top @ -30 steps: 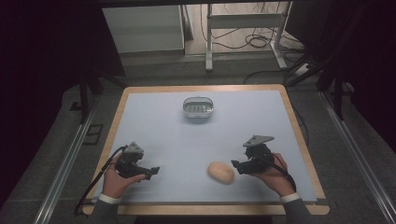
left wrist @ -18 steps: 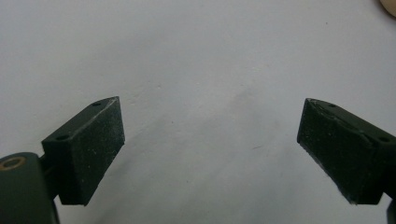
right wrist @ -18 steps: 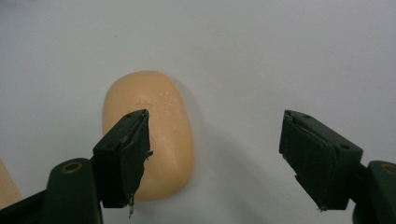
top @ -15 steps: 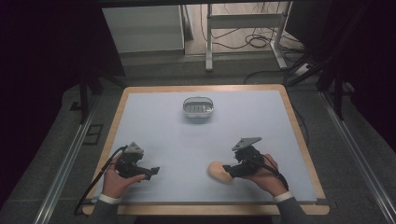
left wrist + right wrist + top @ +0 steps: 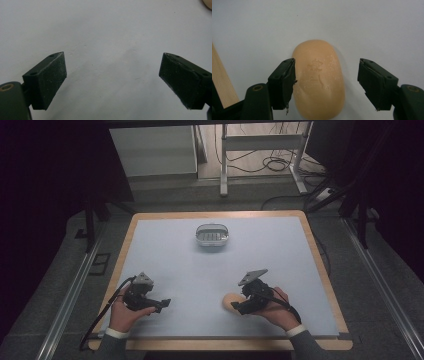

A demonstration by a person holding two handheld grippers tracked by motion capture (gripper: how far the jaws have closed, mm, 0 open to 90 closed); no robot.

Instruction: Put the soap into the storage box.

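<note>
Pale blue-grey sheeting covers the desk [image 5: 280,255], framed by a light wooden rim, with dark carpeted floor, metal rails and loose cables on the floor beyond its far edge. Well ahead of both claws, near the far edge, sits a small oval metal dish [image 5: 212,235] with a slotted insert. The peach-coloured soap bar [image 5: 318,77] is a smooth rounded oval with a faint stamped mark on top; it lies flat on the desk between the jaws of the right claw [image 5: 325,82]. That claw is spread, its left jaw touching or almost touching the bar's side, its right jaw clear of it with bare desk between. From the high view the right hand [image 5: 277,307] holds this claw low, pointing leftward over the bar. The left claw [image 5: 112,77] is released too, jaws wide apart above bare desk, held low by the left hand [image 5: 125,307] and pointing toward the right claw, well apart from the soap.
</note>
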